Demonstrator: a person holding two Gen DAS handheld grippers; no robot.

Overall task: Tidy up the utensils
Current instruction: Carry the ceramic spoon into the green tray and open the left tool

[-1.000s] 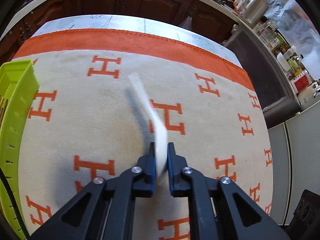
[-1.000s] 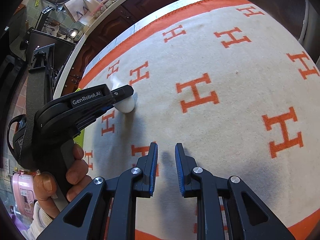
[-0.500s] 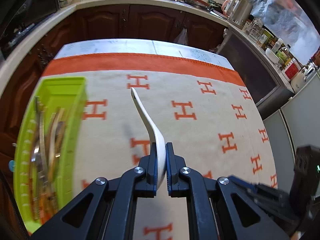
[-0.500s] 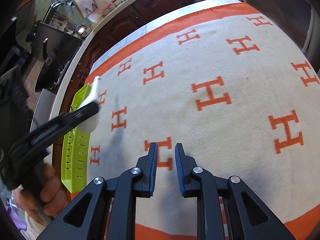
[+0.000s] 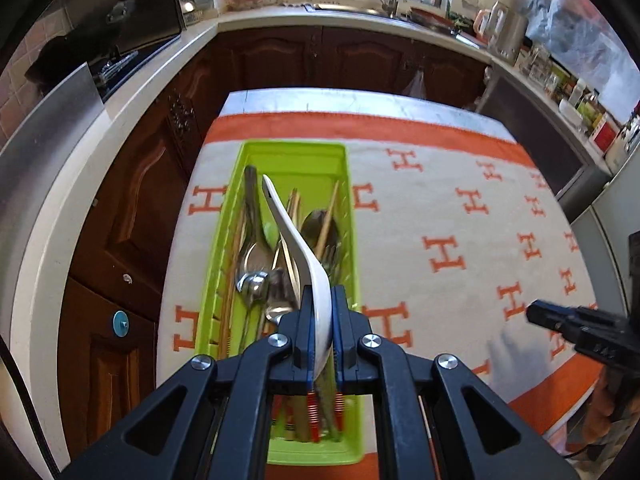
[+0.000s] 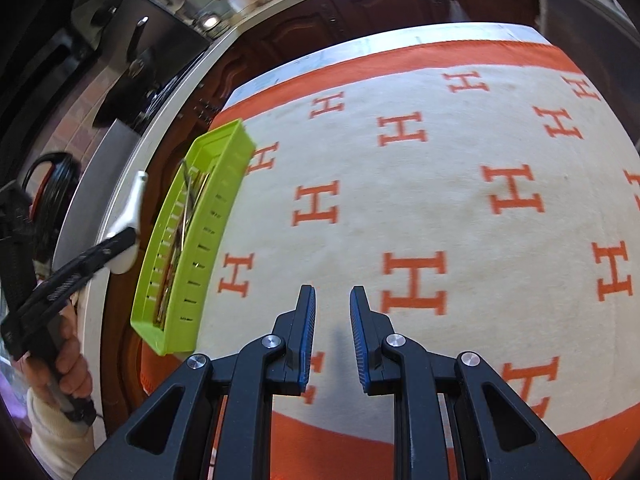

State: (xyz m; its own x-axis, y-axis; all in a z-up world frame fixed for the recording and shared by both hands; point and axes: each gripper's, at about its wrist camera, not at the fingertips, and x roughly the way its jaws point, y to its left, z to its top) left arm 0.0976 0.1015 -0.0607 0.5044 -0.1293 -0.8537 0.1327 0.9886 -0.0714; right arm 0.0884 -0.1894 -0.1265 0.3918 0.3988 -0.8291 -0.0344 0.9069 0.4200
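My left gripper (image 5: 321, 300) is shut on the bowl end of a white ceramic spoon (image 5: 294, 240). It holds the spoon in the air above a lime-green utensil tray (image 5: 294, 154), handle pointing away. The tray holds several metal spoons (image 5: 252, 256), forks and wooden chopsticks (image 5: 329, 216). In the right wrist view the left gripper (image 6: 122, 240) with the white spoon (image 6: 130, 208) hangs left of the green tray (image 6: 224, 184). My right gripper (image 6: 332, 320) is open and empty over the cloth, right of the tray.
A cream cloth with orange H marks and an orange border (image 6: 440, 184) covers the table. The tray sits at the table's left edge. Dark wood cabinets (image 5: 320, 60) and a white counter (image 5: 120, 120) stand beyond. The right gripper (image 5: 580, 328) shows at the left wrist view's right edge.
My left gripper has carried the white spoon left and up, from over the cloth to above the green tray. My right gripper has stayed open and nearly still.
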